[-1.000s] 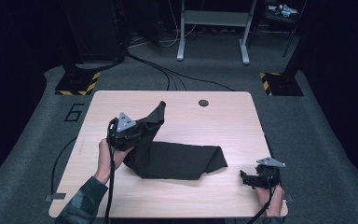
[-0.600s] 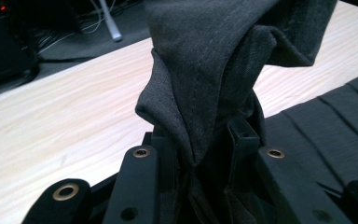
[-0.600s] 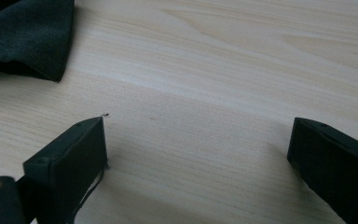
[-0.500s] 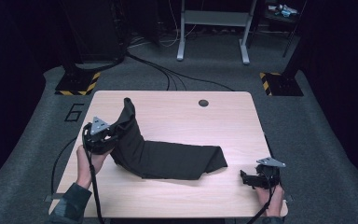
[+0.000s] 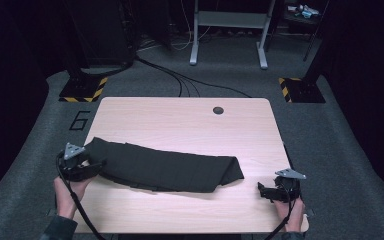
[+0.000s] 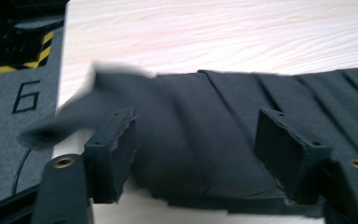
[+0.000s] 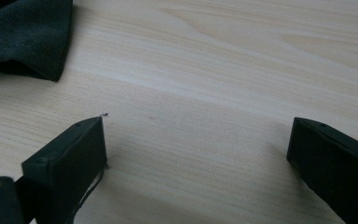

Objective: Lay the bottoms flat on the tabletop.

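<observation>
Up close, the left gripper has just opened over the black cloth, its jaws apart.

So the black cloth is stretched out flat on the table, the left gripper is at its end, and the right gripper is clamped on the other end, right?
Not quite. The right gripper is open over bare table, apart from the black cloth, as the right gripper view shows. The rest holds: the left gripper is at the cloth's end.

Matt black cloth, soft and creased in long folds. Pale wood-grain tabletop, smooth with a faint sheen. Matt black jaw pads, rough and frayed at the edges. Grey speckled carpet floor, coarse and dull.
</observation>
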`<state>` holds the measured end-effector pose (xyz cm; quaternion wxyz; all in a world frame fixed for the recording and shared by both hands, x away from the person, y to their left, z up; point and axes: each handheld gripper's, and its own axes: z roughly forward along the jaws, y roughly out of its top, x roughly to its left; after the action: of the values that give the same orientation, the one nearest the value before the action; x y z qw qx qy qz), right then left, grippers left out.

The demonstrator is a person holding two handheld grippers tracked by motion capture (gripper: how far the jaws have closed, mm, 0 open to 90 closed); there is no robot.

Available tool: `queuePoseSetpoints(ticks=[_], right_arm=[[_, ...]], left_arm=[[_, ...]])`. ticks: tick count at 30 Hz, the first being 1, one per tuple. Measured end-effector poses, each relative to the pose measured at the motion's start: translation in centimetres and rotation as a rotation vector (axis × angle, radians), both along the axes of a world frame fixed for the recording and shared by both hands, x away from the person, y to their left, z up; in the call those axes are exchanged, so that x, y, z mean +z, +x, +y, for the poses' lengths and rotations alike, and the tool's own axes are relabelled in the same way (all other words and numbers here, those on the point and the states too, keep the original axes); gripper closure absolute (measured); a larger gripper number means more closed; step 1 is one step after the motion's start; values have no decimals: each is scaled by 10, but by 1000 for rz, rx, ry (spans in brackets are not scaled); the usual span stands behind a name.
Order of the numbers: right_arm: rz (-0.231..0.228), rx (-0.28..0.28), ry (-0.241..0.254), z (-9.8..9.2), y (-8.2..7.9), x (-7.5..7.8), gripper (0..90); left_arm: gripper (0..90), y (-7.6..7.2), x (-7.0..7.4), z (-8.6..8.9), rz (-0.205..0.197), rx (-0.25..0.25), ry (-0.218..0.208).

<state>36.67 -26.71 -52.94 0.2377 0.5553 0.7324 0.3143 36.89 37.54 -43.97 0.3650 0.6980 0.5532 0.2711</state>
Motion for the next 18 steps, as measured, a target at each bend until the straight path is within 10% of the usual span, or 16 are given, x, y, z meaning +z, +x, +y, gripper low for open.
queuePoseSetpoints(ticks=[9, 18], right_arm=[[-6, -8, 50, 9, -3, 13, 35], [-44, 176, 86, 88, 13, 47, 37]], left_arm=[[199, 14, -3, 4, 2, -25, -1], [118, 56, -23, -10, 61, -72, 19]])
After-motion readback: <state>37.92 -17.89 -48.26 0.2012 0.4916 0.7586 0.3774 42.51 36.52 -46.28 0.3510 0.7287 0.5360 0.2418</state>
